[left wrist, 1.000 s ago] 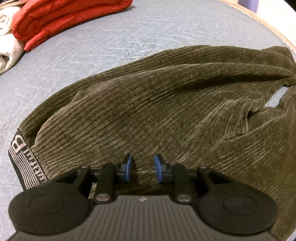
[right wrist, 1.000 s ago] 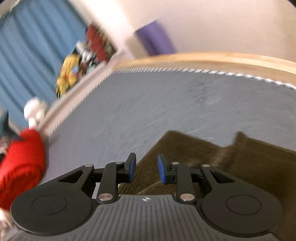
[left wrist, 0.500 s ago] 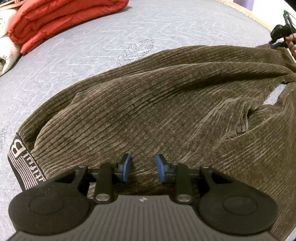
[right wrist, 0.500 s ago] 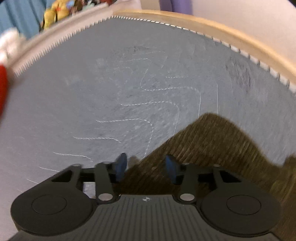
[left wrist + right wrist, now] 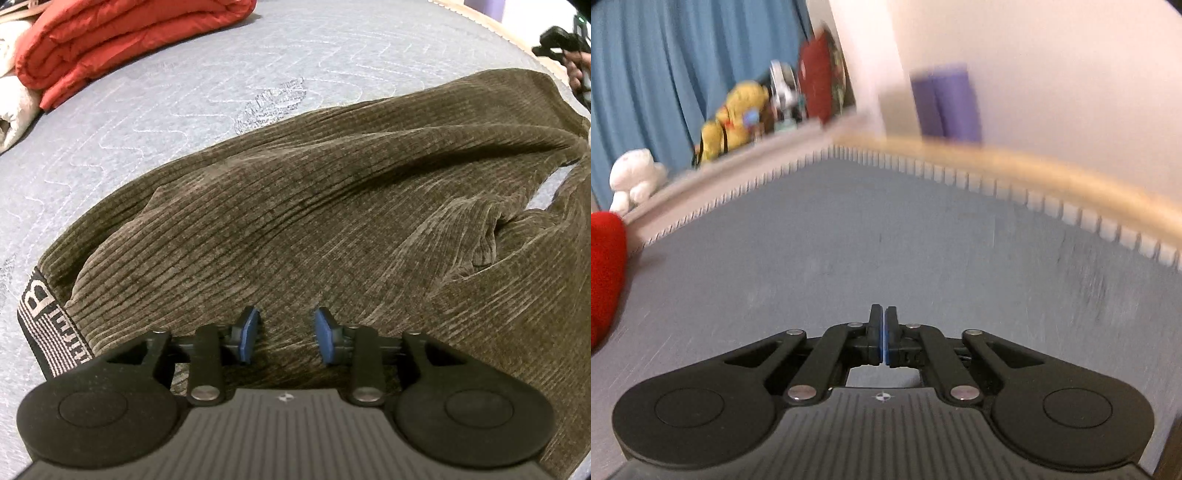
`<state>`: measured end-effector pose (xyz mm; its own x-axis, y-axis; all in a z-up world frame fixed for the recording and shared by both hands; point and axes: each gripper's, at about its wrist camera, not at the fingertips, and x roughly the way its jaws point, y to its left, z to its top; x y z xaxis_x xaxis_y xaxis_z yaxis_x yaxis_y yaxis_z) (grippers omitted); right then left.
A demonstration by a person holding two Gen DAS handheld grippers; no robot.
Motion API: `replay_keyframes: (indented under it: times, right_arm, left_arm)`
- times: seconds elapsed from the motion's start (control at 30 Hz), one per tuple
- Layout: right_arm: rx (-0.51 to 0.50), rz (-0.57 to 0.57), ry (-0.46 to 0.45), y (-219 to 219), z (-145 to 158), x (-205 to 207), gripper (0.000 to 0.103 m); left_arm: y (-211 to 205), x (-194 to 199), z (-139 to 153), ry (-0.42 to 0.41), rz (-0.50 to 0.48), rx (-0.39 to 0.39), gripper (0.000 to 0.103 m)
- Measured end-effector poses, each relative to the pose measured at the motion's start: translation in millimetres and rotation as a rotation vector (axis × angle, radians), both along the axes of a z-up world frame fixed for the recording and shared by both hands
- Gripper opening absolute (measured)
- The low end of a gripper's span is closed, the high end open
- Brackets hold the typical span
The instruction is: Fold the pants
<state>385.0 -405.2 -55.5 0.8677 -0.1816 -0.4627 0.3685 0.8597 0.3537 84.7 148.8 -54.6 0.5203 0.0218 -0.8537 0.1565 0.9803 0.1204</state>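
Observation:
Olive-brown corduroy pants [image 5: 314,206] lie spread across the grey quilted mattress [image 5: 184,103], their black-and-white lettered waistband [image 5: 48,332] at the lower left. My left gripper [image 5: 284,336] is open, its blue pads just above the cloth near the waist end. My right gripper [image 5: 882,332] is shut with its pads together and nothing visible between them, raised over bare mattress [image 5: 886,251]; no pants show in its blurred view. The right gripper also shows in the left wrist view [image 5: 565,44], at the far right by the pants' far end.
A folded red quilt [image 5: 122,37] and a cream cloth [image 5: 14,107] lie at the mattress's far left. A wooden bed edge [image 5: 1052,177], a shelf with plush toys [image 5: 735,114], blue curtains [image 5: 665,74] and a purple roll [image 5: 945,103] lie beyond.
My right gripper has shut and swung up off the pants' leg end; its view now shows only mattress and wall. My left gripper has hardly moved and stays open.

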Motion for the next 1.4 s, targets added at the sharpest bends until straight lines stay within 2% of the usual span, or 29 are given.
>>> replay_keyframes:
  times: [0.03, 0.1, 0.17, 0.27, 0.33, 0.37, 0.43, 0.5, 0.57, 0.63, 0.7, 0.8, 0.97, 1.13, 1.27, 1.4]
  right_arm:
    - [0.004, 0.009, -0.008, -2, -3, -10, 0.003]
    - [-0.012, 0.027, -0.017, -7, -5, -29, 0.012]
    - [-0.019, 0.014, -0.002, -14, -11, -51, 0.027]
    - [-0.005, -0.021, 0.050, -31, -28, -86, 0.029]
    - [-0.009, -0.025, 0.087, -36, -39, -107, 0.029]
    - [-0.061, -0.012, 0.125, -35, -47, -109, 0.029]
    - [-0.195, -0.013, 0.290, -34, -69, -106, 0.028]
    - [-0.191, -0.028, 0.277, -39, -68, -120, 0.027]
    - [-0.146, -0.077, 0.246, -37, -53, -139, 0.033]
    - [-0.128, -0.017, 0.174, -22, -34, -159, 0.033]
    - [-0.163, 0.040, 0.115, 1, -13, -181, 0.036]
    - [-0.160, 0.146, 0.021, 34, 14, -222, 0.045]
    - [-0.145, 0.312, -0.088, 88, 35, -290, 0.049]
    - [-0.138, 0.514, -0.099, 145, 39, -340, 0.050]
    - [-0.242, 0.656, -0.105, 191, 30, -356, 0.050]
    - [-0.317, 0.839, -0.101, 236, 22, -374, 0.050]
  left_arm:
    - [1, 0, 2, -0.003, 0.005, -0.005, 0.043]
    - [6, 0, 7, -0.016, 0.026, -0.027, 0.043]
    - [8, -2, 14, -0.041, 0.028, -0.056, 0.043]
    - [8, -7, 21, -0.059, -0.010, -0.137, 0.043]
    - [9, -6, 9, -0.004, -0.041, -0.152, 0.047]
    - [9, -6, 0, 0.025, -0.041, -0.130, 0.050]
    - [15, -7, 0, 0.015, -0.046, -0.146, 0.051]
    - [20, -9, 9, 0.017, -0.002, -0.152, 0.051]
    - [20, -15, 17, -0.004, -0.020, -0.140, 0.051]
    - [21, -22, 23, -0.017, -0.037, -0.144, 0.051]
    - [23, -29, 26, -0.027, -0.032, -0.135, 0.051]
    - [31, -37, 29, -0.038, 0.010, -0.127, 0.051]
    - [61, -63, 42, -0.071, 0.068, -0.156, 0.050]
    - [77, -93, 51, -0.100, 0.155, -0.166, 0.050]
    - [85, -118, 61, -0.080, 0.205, -0.222, 0.050]
    - [85, -149, 57, -0.097, 0.183, -0.174, 0.050]
